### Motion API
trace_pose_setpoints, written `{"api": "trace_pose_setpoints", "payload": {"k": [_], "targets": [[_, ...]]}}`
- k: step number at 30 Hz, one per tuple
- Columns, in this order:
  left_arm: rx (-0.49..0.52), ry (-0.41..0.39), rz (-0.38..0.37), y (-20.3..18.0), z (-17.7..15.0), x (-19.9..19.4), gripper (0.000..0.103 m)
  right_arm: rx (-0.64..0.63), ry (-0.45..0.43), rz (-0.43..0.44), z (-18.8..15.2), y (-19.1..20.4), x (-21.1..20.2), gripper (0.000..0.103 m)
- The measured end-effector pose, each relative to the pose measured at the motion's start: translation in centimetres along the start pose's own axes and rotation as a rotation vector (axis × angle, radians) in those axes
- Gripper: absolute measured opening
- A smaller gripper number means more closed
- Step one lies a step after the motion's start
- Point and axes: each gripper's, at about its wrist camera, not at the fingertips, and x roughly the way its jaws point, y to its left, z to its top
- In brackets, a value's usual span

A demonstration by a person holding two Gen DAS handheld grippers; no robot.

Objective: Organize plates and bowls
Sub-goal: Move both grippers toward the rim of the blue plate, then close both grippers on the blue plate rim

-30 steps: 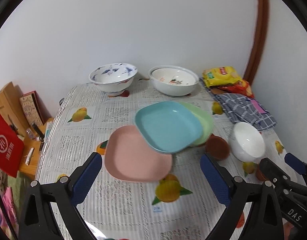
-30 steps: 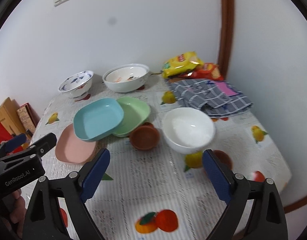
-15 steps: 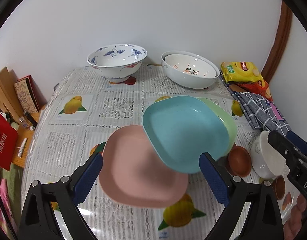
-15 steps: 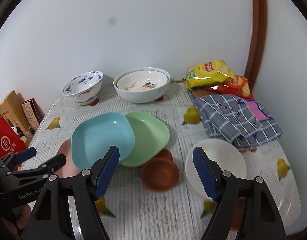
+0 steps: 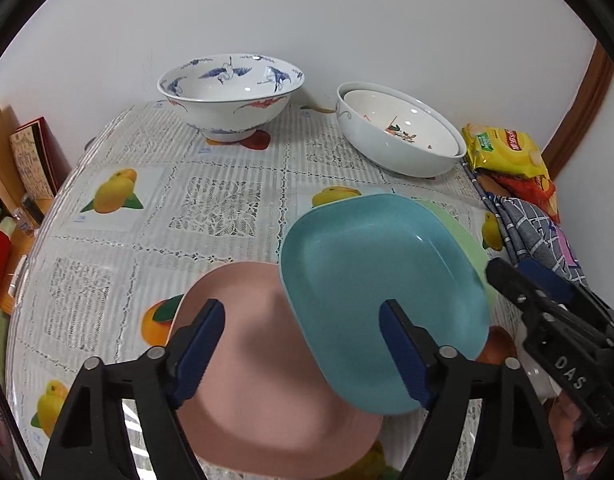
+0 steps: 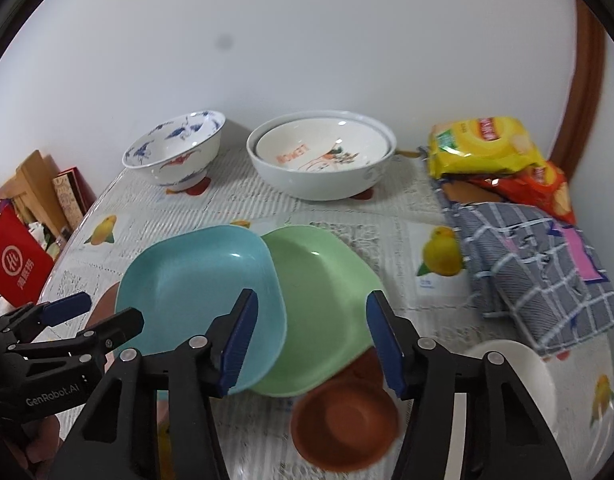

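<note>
Both grippers closing, nothing pinched yet. Left gripper (image 5: 299, 344) frames the pink plate (image 5: 259, 380); right gripper (image 6: 309, 334) frames the green plate (image 6: 327, 304), blue plate (image 6: 199, 292) overlapping at its 9 o'clock. Advise gripping rims only, lifting level.

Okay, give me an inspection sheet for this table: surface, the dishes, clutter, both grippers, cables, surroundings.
Surface: table under a fruit-print cloth.
Job's things: blue plate overlaps pink plate and green plate; brown dish, white bowl, crane bowl, nested bowls.
Clutter: snack bags, checked cloth.
Grippers: left gripper and right gripper closing, nothing gripped.
Cables: nothing seen.
Surroundings: white wall, red bag.
</note>
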Motion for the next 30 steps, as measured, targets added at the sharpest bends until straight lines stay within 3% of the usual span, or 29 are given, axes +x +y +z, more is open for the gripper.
{"api": "trace_pose_setpoints", "payload": {"k": [5,10,12,14,16,20,30], "targets": [[0.001,0.02,-0.004,-0.2,0.2,1.4,0.066,-0.023,0.029,0.036,0.4,0.6,2.5,0.048],[-0.005,0.045,-0.012,-0.2,0.2,2.7,0.053,-0.012,0.064,0.059,0.2,0.5,4.1,0.039],[-0.007,0.051,-0.027,-0.2,0.1,3.1,0.041,-0.005,0.078,0.073,0.1,0.4,4.6,0.033],[-0.013,0.046,-0.049,-0.2,0.2,3.0,0.032,0.0,0.094,0.084,-0.2,0.5,5.1,0.02],[-0.005,0.039,-0.043,-0.4,0.2,2.9,0.029,0.001,0.103,0.104,-0.3,0.7,5.3,0.013],[-0.015,0.039,-0.035,0.0,0.4,2.6,0.013,0.013,0.093,0.076,-0.4,0.6,4.9,0.011],[0.007,-0.011,-0.071,-0.8,-0.4,-2.0,0.012,0.069,0.028,0.066,-1.0,0.2,-0.9,0.006]]}}
